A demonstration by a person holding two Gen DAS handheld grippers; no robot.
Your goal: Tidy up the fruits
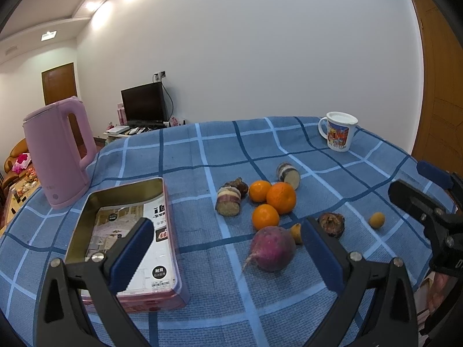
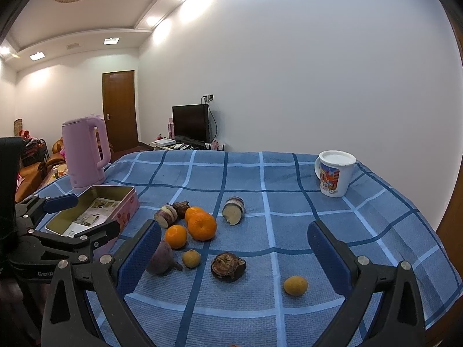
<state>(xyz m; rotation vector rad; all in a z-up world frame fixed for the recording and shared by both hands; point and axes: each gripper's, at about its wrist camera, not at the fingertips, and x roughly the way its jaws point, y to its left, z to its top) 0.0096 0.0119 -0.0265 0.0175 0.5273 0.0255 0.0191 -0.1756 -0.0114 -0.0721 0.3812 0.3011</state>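
Three oranges [image 1: 270, 202] [image 2: 196, 225] lie grouped mid-table on the blue checked cloth [image 1: 202, 156]. Around them lie a purple radish [image 1: 272, 248] [image 2: 160, 257], two cut sweet potato pieces [image 1: 228, 199] [image 1: 288, 172], two brown taro-like roots [image 1: 332, 224] [image 2: 228, 266] and two small yellow fruits [image 1: 377, 220] [image 2: 295, 285] [image 2: 191, 258]. An open pink tin [image 1: 127, 240] [image 2: 95, 217] sits to the left. My left gripper [image 1: 228, 248] is open, low over the cloth just before the radish. My right gripper [image 2: 234, 248] is open above the brown root.
A pink kettle [image 1: 58, 150] [image 2: 85, 153] stands at the table's far left behind the tin. A printed white mug [image 1: 338, 131] [image 2: 334, 172] stands at the far right. The table edge drops off on the right. A TV and a door lie beyond.
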